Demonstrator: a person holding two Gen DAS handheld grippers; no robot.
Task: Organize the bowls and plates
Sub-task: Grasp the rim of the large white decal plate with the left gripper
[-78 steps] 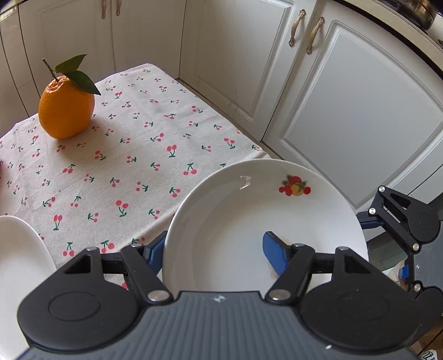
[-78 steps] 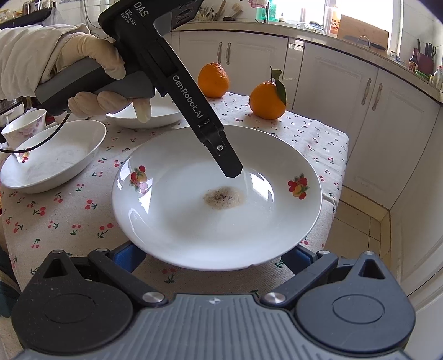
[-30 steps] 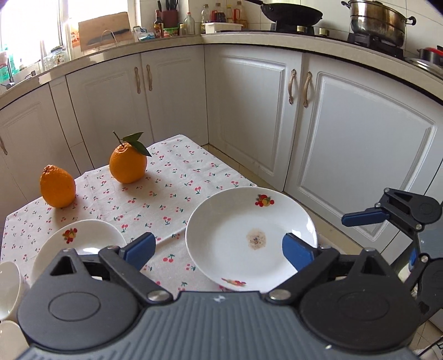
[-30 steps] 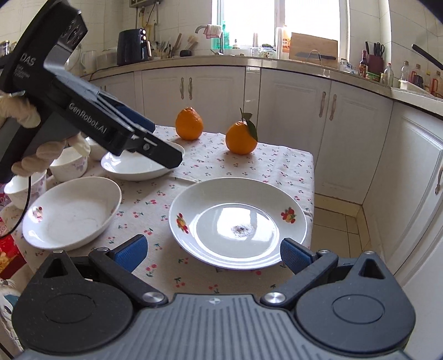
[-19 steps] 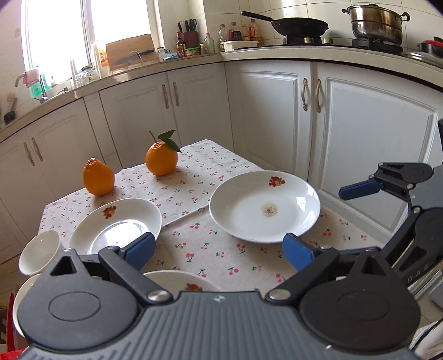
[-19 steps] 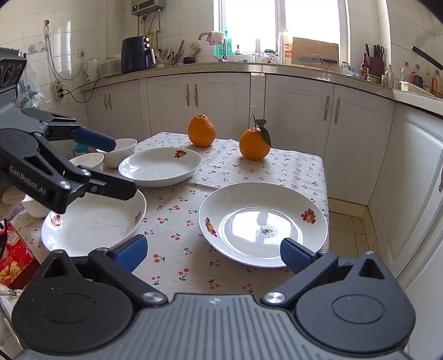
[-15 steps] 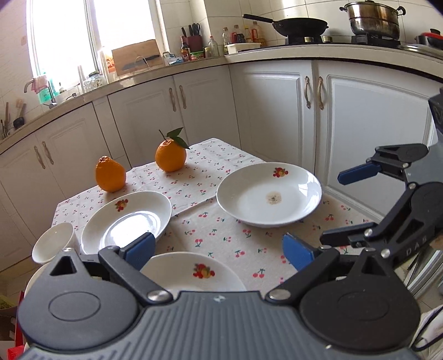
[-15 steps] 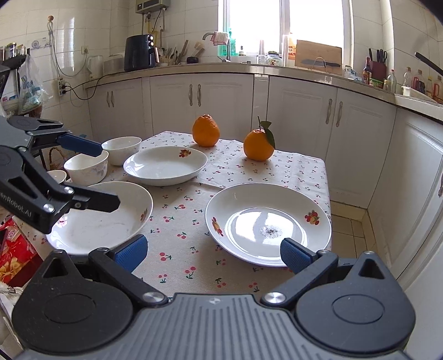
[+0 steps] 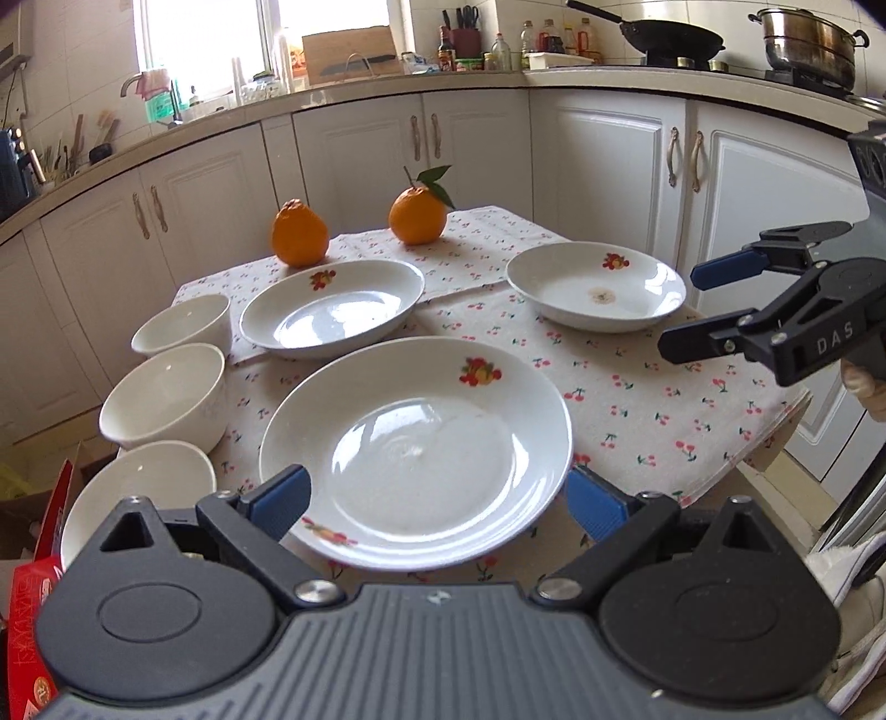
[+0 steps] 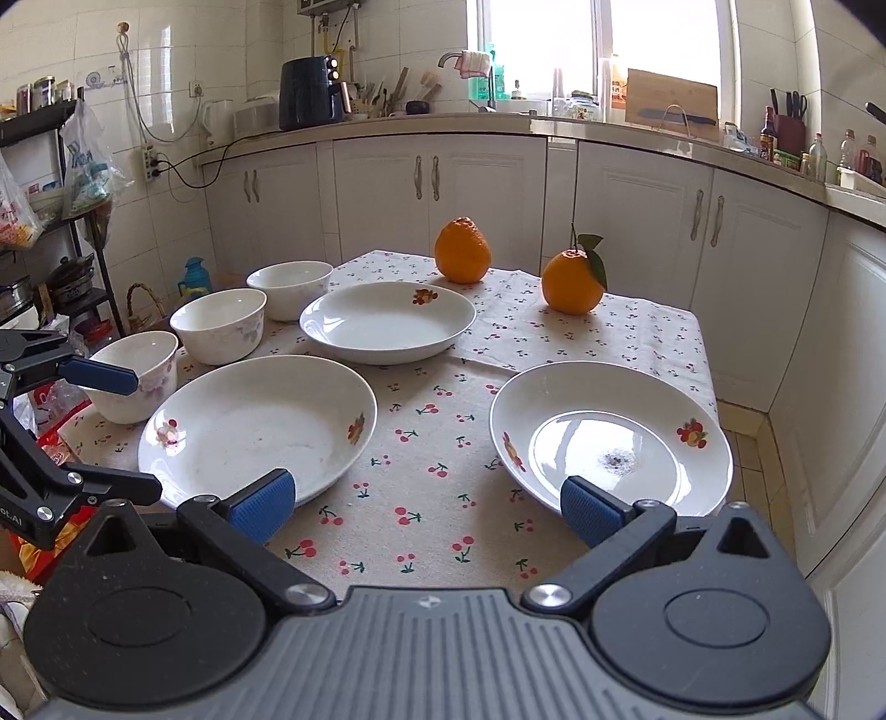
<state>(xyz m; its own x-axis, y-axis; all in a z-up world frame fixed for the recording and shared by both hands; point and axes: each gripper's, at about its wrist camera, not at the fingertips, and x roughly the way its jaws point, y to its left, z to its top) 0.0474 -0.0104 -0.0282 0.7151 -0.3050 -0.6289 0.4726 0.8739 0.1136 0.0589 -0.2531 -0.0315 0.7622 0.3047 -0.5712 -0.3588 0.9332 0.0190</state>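
Only the right wrist view showed a black air fryer (image 10: pixel 308 94). The left gripper (image 9: pixel 437 501) hovered spread, empty, over a white fruit-printed plate (image 9: pixel 415 448); the right gripper (image 10: pixel 426 501) stood unclenched above the cherry tablecloth (image 10: pixel 437 443).

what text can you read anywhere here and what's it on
"DAS": white letters on the black body of the right tongs, left wrist view.
"ot.AI": cut-off print on the left tongs, right wrist view.
Red box: print too distorted to read.
Hanging bags, counter bottles: too small.
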